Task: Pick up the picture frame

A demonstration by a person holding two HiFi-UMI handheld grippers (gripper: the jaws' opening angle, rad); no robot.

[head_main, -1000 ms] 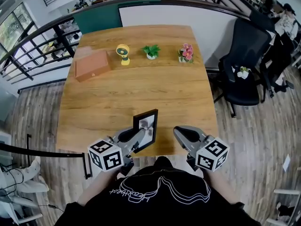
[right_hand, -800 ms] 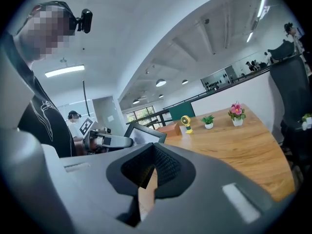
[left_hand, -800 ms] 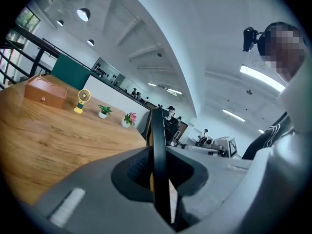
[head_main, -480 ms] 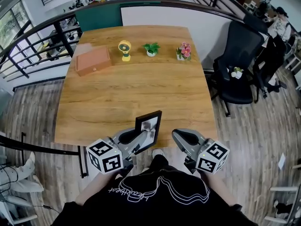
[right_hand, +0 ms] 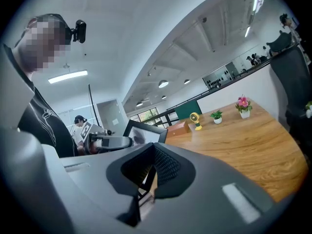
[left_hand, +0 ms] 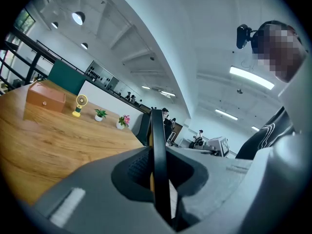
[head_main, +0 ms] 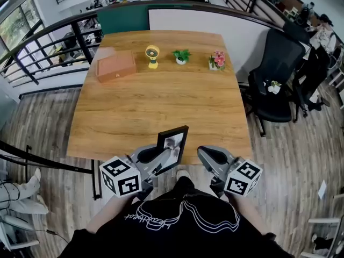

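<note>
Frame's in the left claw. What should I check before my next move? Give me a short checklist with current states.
1. Left claw shut on the black rectangular picture frame: ok.
2. Frame roughly upright in the grip: ok.
3. Right claw shut, empty, apart from the frame: ok.
4. Frame's bottom edge clear of the wooden table: cannot tell.
5. Brown wooden box and yellow desk fan far from the frame: ok.
</note>
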